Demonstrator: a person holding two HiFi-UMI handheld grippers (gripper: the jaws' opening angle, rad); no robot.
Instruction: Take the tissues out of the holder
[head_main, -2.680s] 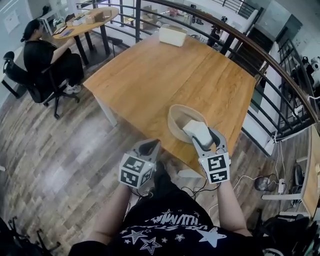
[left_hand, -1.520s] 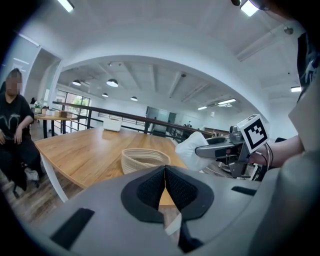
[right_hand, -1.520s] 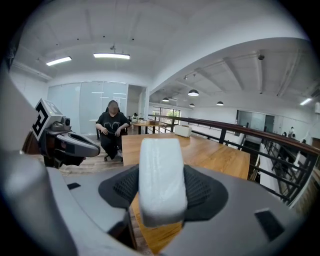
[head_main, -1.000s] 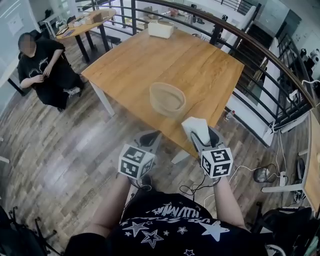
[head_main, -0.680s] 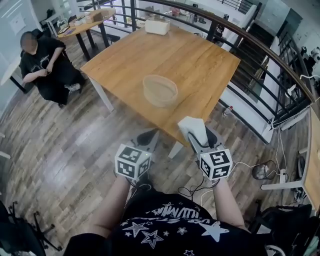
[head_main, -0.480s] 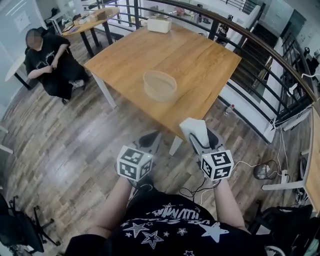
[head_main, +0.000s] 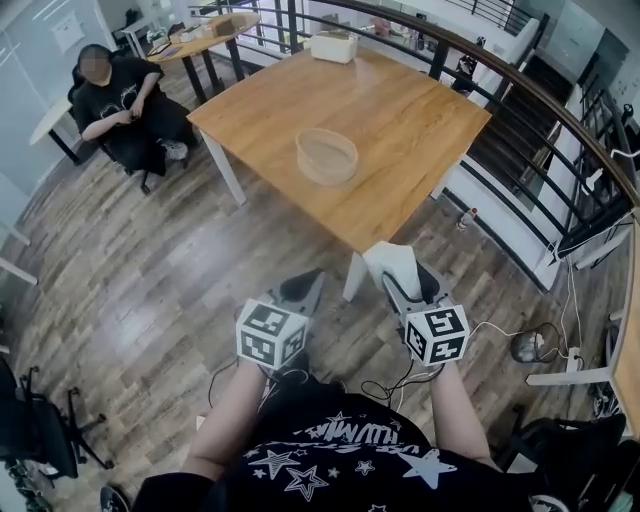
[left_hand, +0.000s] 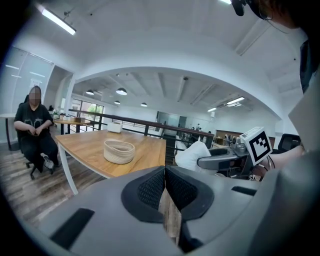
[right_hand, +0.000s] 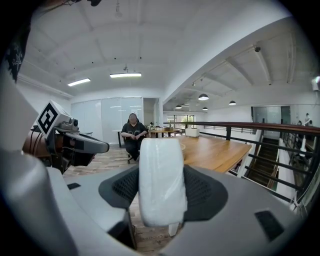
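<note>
A white pack of tissues (head_main: 393, 265) (right_hand: 161, 181) is clamped between the jaws of my right gripper (head_main: 408, 282) (right_hand: 162, 187), held in the air well short of the table. The holder, a round woven basket (head_main: 327, 156) (left_hand: 119, 151), stands on the wooden table (head_main: 400, 110) and looks empty. My left gripper (head_main: 299, 290) (left_hand: 165, 190) is shut with nothing between its pads, level with the right one and to its left. In the left gripper view the right gripper (left_hand: 225, 160) shows with the tissues (left_hand: 192, 156).
A white box (head_main: 334, 46) sits at the table's far edge. A person in black (head_main: 120, 105) sits on a chair at the left, near a second table (head_main: 200, 35). A dark railing (head_main: 560, 110) runs behind the table. Cables (head_main: 510, 340) lie on the wood floor.
I have backed away from the table with the tissues in the right gripper; the basket now lies farther off and empty. Both grippers keep the same pose.
</note>
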